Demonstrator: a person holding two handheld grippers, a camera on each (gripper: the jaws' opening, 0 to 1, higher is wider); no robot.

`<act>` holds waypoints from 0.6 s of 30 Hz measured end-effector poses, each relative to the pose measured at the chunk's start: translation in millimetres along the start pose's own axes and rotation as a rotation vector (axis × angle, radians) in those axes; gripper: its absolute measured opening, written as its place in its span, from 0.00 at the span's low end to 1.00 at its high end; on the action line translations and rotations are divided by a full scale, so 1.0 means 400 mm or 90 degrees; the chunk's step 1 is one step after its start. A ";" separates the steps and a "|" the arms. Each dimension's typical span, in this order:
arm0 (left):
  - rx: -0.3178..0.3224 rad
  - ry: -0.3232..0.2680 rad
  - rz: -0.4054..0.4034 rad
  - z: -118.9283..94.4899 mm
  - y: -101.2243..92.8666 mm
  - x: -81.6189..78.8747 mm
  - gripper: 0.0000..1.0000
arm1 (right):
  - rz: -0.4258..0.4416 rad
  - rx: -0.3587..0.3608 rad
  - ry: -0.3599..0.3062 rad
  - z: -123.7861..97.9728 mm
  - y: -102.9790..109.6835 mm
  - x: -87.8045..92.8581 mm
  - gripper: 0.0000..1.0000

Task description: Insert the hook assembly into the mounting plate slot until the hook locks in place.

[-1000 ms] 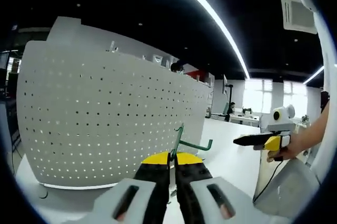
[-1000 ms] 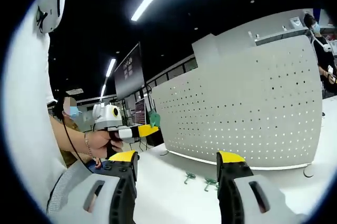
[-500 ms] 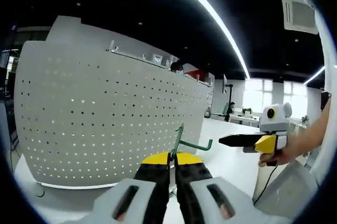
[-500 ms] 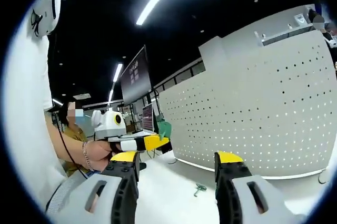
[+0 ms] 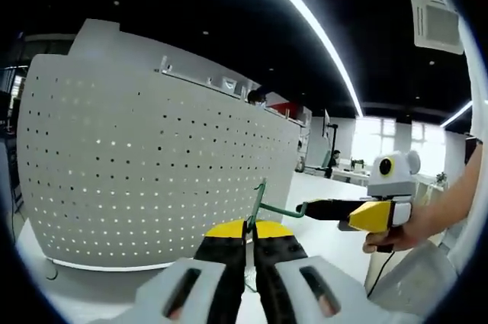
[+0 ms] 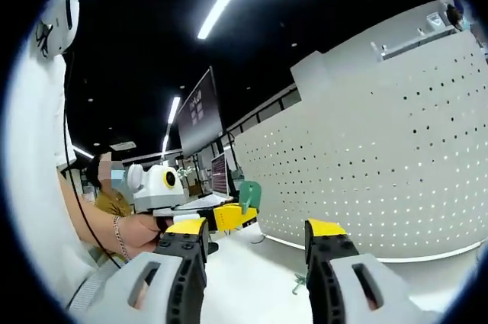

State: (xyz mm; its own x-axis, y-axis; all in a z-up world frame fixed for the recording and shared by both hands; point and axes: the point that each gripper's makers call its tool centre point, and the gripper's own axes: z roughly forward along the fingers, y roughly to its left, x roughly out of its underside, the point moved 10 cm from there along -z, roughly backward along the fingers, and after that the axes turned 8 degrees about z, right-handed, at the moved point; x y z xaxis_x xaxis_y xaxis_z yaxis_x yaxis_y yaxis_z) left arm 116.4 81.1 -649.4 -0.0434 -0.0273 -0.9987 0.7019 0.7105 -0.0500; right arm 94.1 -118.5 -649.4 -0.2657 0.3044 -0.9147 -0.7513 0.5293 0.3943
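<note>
L gripper (image 5: 250, 234) was clamped on the green hook (image 5: 263, 206), held just in front of the white pegboard (image 5: 152, 164), not yet touching. R gripper (image 6: 255, 234) jaws were wide apart, holding nothing. Step: approach before insertion. Hook stem ran upright, arm pointing away along the board's face toward the R gripper. Next: turn the back tabs toward the holes, press in.

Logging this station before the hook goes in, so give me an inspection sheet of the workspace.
Surface: white table, bare patch ahead.
Job's things: green hook clamped in the left gripper; white pegboard upright, hook not yet in it.
Clutter: spare green hooks lying on the table.
Grippers: left shut on hook; right gripper open, nothing between its jaws.
Cables: dark cable below the right hand.
Surroundings: ceiling light strip, desks, windows.
</note>
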 end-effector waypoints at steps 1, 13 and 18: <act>-0.001 0.001 0.000 0.001 0.000 -0.001 0.01 | 0.002 -0.001 -0.001 0.003 0.000 -0.001 0.43; -0.011 0.005 -0.008 0.007 -0.014 -0.001 0.01 | 0.021 -0.003 -0.023 0.053 0.012 -0.002 0.29; -0.013 0.004 -0.012 0.009 -0.015 -0.001 0.01 | 0.006 -0.003 -0.012 0.074 0.016 0.003 0.24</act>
State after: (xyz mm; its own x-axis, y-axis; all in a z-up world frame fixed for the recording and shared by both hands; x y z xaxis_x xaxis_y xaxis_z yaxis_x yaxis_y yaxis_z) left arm 114.5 74.3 -648.9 -0.0615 -0.0365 -0.9974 0.6859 0.7244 -0.0688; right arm 106.9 -91.3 -645.4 -0.2619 0.3239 -0.9091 -0.7512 0.5230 0.4027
